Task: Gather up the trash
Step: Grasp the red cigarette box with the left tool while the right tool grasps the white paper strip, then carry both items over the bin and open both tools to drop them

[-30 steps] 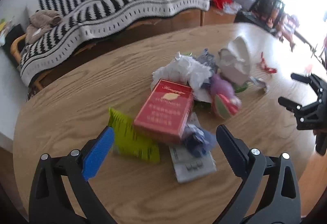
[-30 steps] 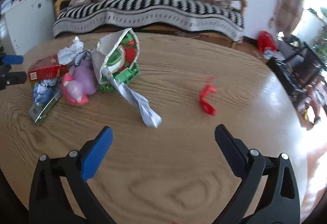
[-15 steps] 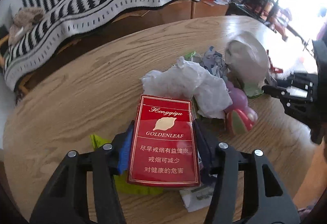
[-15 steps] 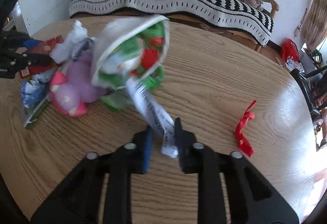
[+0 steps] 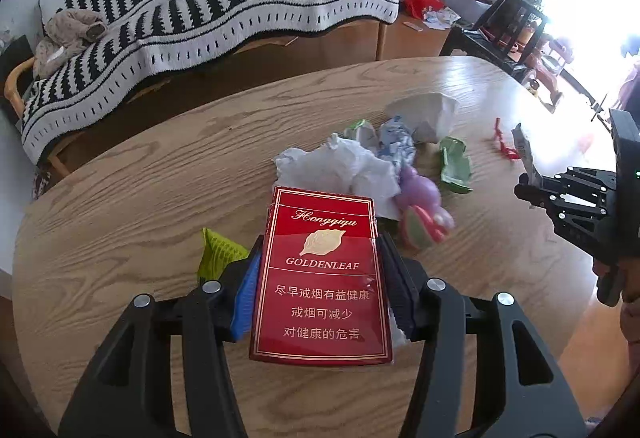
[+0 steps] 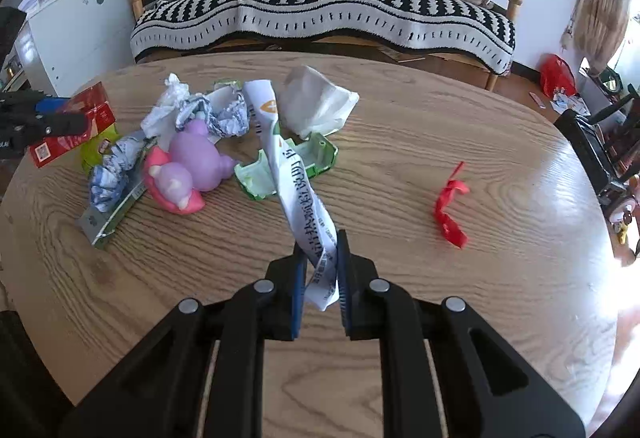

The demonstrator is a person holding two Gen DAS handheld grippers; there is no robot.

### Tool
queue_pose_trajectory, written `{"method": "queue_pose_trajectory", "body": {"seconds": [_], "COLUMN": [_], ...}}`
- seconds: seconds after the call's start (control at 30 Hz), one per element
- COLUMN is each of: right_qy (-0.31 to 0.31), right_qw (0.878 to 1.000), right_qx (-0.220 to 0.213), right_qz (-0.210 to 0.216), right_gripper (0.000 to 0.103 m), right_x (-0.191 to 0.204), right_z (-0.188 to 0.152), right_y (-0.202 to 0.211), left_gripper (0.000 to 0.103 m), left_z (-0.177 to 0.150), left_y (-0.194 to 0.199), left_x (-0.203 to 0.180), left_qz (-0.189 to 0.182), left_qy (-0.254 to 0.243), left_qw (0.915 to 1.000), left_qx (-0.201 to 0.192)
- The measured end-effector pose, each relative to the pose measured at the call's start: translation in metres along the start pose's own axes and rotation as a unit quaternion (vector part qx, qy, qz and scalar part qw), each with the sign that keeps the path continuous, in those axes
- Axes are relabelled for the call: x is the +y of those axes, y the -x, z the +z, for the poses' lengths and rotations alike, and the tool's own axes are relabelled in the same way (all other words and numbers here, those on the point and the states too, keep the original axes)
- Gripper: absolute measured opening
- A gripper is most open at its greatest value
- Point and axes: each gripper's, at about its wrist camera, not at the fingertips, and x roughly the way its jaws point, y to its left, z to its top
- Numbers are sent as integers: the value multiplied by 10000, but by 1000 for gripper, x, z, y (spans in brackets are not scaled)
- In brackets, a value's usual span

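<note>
Since the earlier frame both tools have closed and lifted their pieces: the left tool (image 5: 320, 294) clamps the red cigarette pack (image 5: 322, 278) at mid-frame, the right tool (image 6: 320, 278) pinches the twisted paper strip (image 6: 298, 194) nearly shut, evidently to carry both clear of the worktop (image 6: 440, 118).

Right gripper (image 6: 320, 270): jaws clamped on the lower end of a twisted white paper strip (image 6: 294, 174) printed with dark characters; the strip rises away toward the pile.
Table (image 6: 400, 318): round, wood-grain top.
Pile: crumpled white tissue (image 6: 320, 104), torn green carton (image 6: 288, 170) behind the strip, purple and pink toy (image 6: 188, 170), crumpled foil wrappers (image 6: 224, 116), a flat packet (image 6: 114, 210) at the left.
Red ribbon (image 6: 450, 206): lies alone on the table, well apart from the pile, to the right.
Left gripper (image 6: 36, 118): at the left edge, gripping a red box (image 6: 76, 128).
Background: sofa (image 6: 320, 14) under a black-and-white striped throw.
</note>
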Motion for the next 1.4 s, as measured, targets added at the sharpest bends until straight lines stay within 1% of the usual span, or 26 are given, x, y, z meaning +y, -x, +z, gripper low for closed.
{"method": "queue_pose_trajectory", "body": {"seconds": [0.23,0.33,0.4,0.47,0.53,0.67,0.77,0.87,0.97,1.03,1.1,1.13,1.2,1.23,1.33,1.4], "right_qy": [-38,-212,-337,-509,-719,-1178,-1635,-2190,-2672,-2953,-3314,-3461,-3904,-4006,-4136,-4134], "right_qw": [9998,9993,9987,9977,9961,9910,9841,9735,9620,9545,9434,9382,9203,9157,9092,9082], "right_qx": [-139,-278,-343,-413,-455,-543,-585,-589,-543,-394,-114,-4,237,307,476,649], "right_qz": [-102,-146,-155,-188,-223,-337,-382,-282,-155,-129,-90,-59,58,67,114,129], "right_gripper": [14,14,14,14,14,14,14,14,14,14,14,14,15,15,15,15], "right_x": [-2,-9,-14,-21,-28,-46,-62,-74,-75,-73,-73,-74,-78,-80,-83,-83], "right_z": [-9,-17,-23,-36,-53,-99,-138,-183,-227,-261,-299,-312,-341,-349,-359,-360], "right_y": [45,75,92,114,134,178,208,228,233,227,211,204,188,183,171,159], "left_gripper": [53,53,53,53,53,53,53,53,53,53,53,53,53,53,53,53], "left_z": [-12,-21,-28,-37,-45,-64,-86,-112,-148,-164,-181,-186,-196,-198,-198,-198], "left_y": [31,44,55,67,76,91,95,92,78,66,46,35,12,3,-19,-27], "left_x": [-22,-35,-49,-71,-94,-151,-208,-252,-296,-310,-320,-324,-330,-331,-335,-340], "left_qz": [-122,-191,-292,-442,-602,-1162,-1618,-2023,-2326,-2450,-2500,-2466,-2385,-2349,-2263,-2180], "left_qy": [-55,-121,-179,-348,-510,-784,-1056,-1223,-1369,-1276,-1173,-1134,-1023,-967,-834,-919], "left_qw": [9999,9996,9993,9982,9966,9900,9812,9714,9614,9587,9570,9576,9589,9596,9615,9636], "left_qx": [-103,-148,-166,-195,-217,-137,-4,237,542,684,891,963,1145,1209,1318,1248]}}
